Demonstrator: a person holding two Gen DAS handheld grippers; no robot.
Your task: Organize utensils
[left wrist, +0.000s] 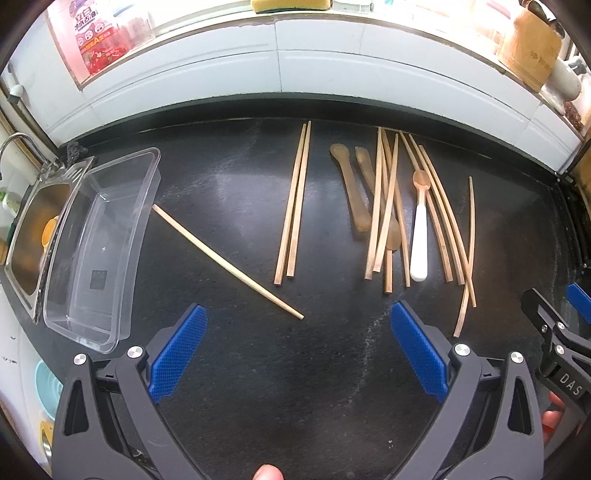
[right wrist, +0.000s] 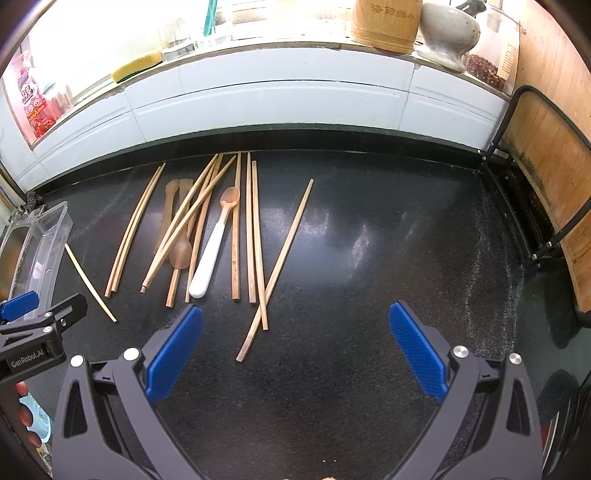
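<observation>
Chopsticks [left wrist: 388, 206] of pale wood lie strewn on a black stone counter [left wrist: 295, 369], most of them in a loose crossed heap toward its right. A white-handled spoon [left wrist: 420, 236] with a translucent amber bowl lies in the heap, and two amber spoons [left wrist: 354, 192] rest partly under the sticks. A neat pair [left wrist: 293, 206] lies apart to the left, and a single chopstick [left wrist: 225, 260] lies slantwise near a clear plastic box [left wrist: 99, 243] beside the steel sink [left wrist: 33, 221]. White tile runs along the back below a bright sill with a yellow sponge [left wrist: 290, 5], a red-labelled bottle [left wrist: 98, 37] and a wooden holder [left wrist: 528, 48] with characters too blurred to read. The left gripper [left wrist: 295, 332] hovers above bare counter, jaws spread wide, holding nothing. The right gripper [right wrist: 295, 332] is likewise wide apart and empty, near the heap's near ends. "DAS" and "GenRobot.AI" are printed on the tools.
</observation>
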